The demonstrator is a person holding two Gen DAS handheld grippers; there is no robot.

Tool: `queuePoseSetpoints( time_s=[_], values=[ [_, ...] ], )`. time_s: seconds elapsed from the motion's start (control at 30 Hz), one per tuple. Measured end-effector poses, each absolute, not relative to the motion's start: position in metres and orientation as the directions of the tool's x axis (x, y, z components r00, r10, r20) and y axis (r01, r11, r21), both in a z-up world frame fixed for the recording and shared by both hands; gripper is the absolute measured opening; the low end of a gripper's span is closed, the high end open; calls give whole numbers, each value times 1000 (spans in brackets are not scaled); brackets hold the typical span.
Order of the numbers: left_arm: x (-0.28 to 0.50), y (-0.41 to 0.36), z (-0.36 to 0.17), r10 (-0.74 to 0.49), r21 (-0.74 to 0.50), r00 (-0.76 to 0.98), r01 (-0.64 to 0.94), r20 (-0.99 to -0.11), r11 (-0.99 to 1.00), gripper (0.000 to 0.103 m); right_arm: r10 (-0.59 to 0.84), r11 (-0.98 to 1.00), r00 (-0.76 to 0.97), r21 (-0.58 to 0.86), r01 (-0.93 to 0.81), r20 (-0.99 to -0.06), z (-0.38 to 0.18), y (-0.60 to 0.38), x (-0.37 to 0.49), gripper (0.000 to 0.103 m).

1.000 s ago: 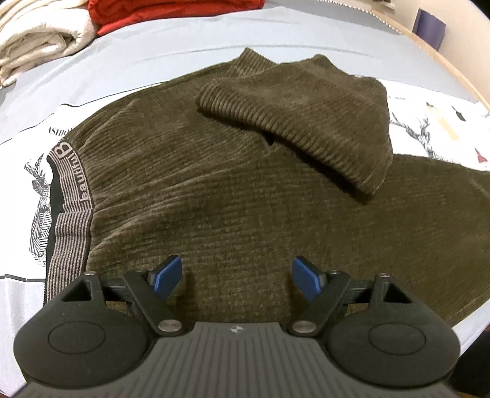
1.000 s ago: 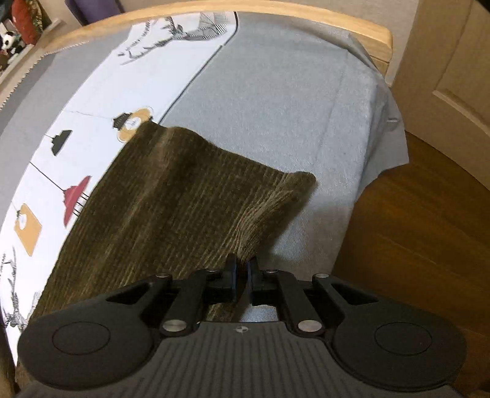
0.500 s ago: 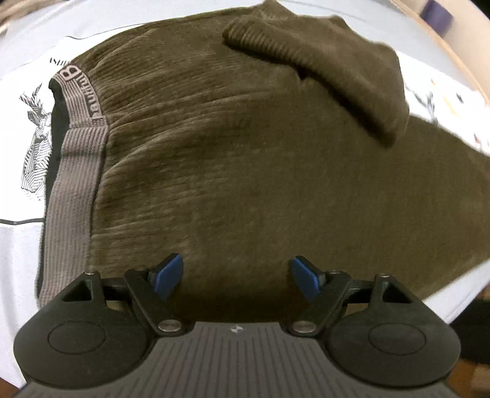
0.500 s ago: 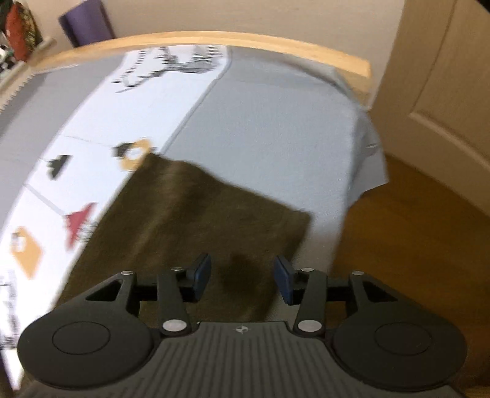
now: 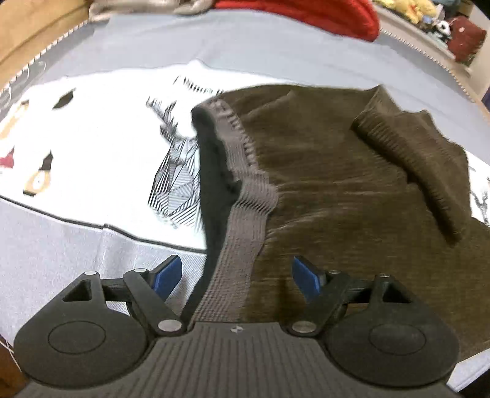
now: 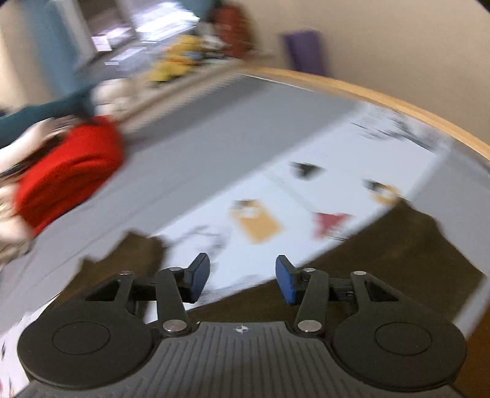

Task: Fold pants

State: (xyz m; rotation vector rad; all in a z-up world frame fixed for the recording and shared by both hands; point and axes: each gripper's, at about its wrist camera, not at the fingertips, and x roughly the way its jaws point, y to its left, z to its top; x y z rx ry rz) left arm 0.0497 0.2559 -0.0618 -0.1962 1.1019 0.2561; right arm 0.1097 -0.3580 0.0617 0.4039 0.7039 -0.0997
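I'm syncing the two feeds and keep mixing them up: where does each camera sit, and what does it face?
Left wrist: on the left gripper, looking steeply down at the waistband of the brown pants on the bed; only its own open blue fingers show.
Right wrist: on the right gripper, aimed shallower across the bed toward shelves, blurred; its fingers are opening, nothing between them.
Shared: pants, white printed sheet, red bundle.

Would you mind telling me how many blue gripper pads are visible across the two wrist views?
4: the left gripper shows two blue pads, the right gripper two more, one on each finger. None looks hidden.
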Motion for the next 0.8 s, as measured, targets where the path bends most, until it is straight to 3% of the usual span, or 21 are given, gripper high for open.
queuePoseSetpoints(
  time_s=[0.1, 0.17, 0.2, 0.47, 0.57, 0.63, 0.73, 0.8],
  values=[
    [55, 261, -74, 81, -23, 385, -257, -919, 966, 84, 113, 937, 788, 329, 119, -605, 47, -327, 100, 52],
    [61, 266, -83, 56, -33, 353, -241, -934, 970, 85, 141, 933, 736, 337, 125, -662, 37, -316, 111, 51],
    [63, 266, -89, 40, -44, 338, -236, -940, 971, 85, 143, 929, 747, 348, 124, -649, 37, -315, 113, 50],
    [76, 260, -99, 37, -36, 321, -219, -946, 975, 83, 53, 968, 710, 211, 136, -703, 29, -309, 128, 51],
    [76, 249, -99, 64, 7, 319, -178, -945, 984, 71, 40, 971, 701, 194, 142, -712, 22, -311, 121, 51],
    [74, 246, -96, 105, 54, 339, -155, -935, 986, 43, 36, 969, 701, 196, 149, -712, 16, -314, 116, 51],
    [69, 247, -91, 114, 63, 360, -149, -926, 987, 29, 32, 965, 704, 205, 163, -709, 18, -316, 114, 51],
    [65, 244, -87, 127, 86, 367, -125, -922, 988, 27, 31, 964, 709, 208, 164, -705, 18, -316, 114, 51]
  ],
)
